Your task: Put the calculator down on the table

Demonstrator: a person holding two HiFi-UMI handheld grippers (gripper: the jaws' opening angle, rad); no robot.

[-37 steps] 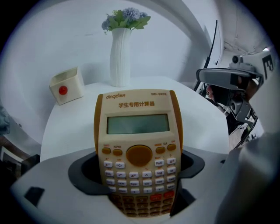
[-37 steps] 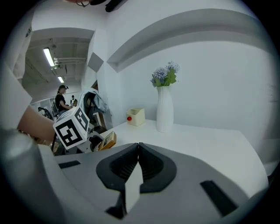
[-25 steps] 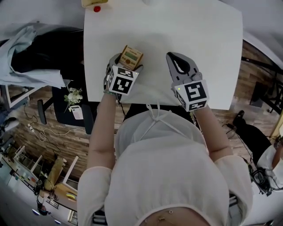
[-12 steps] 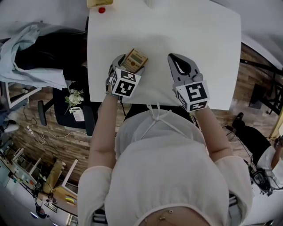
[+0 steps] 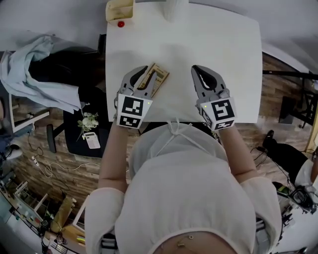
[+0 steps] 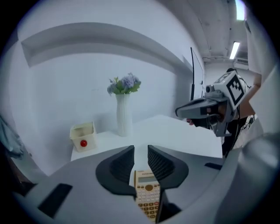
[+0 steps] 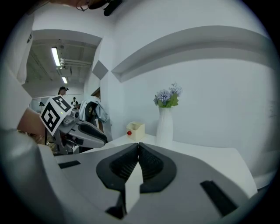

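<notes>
Left tongs (image 6: 141, 151): closing, narrow, gripping nothing.
Right tongs (image 7: 138, 146): I am holding them shut, empty.
My left view alone: calculator (image 6: 148, 194) keys showing under gap.
Writing: unreadable.

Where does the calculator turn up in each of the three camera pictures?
Head view: the calculator lies slantwise on the white table, left of centre, by the left gripper, whose closing jaws grip nothing.
Left gripper view: bottom centre, showing in the gap between the jaws.
Right gripper view: not in it.
Shared landmark: the cream box with a red button, at the table's far left corner in all three.
</notes>
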